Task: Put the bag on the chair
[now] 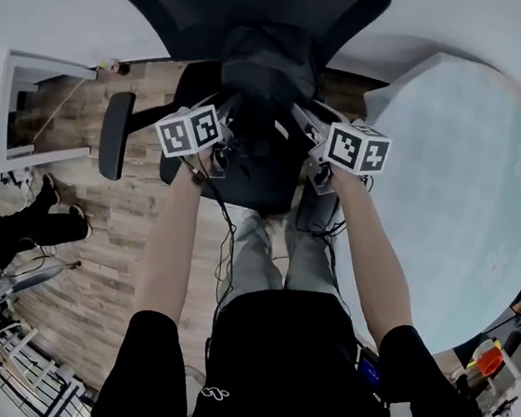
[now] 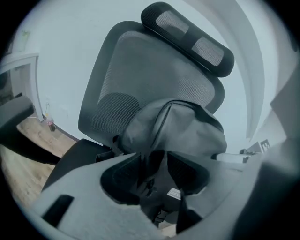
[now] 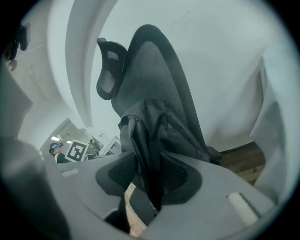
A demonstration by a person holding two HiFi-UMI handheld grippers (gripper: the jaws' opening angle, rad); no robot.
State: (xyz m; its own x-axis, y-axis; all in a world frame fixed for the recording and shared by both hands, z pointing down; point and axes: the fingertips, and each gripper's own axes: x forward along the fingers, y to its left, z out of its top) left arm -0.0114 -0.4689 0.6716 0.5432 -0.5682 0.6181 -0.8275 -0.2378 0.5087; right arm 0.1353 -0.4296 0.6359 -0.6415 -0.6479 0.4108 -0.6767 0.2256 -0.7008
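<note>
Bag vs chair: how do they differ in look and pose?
The bag is slumped, creased smooth fabric; the chair has a taut mesh back. The bag covers only the chair's lower back; the chair rises above it to a headrest. Both dark; bag leans on chair.

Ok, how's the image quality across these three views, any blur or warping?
Head view: strong fisheye, floor and table bowed, evenly lit, sharp. Left gripper view: dark round vignette, bag and chair fairly sharp, the left gripper up close soft. Right gripper view: same vignette, chair bent by the lens, the right gripper blurred.
</note>
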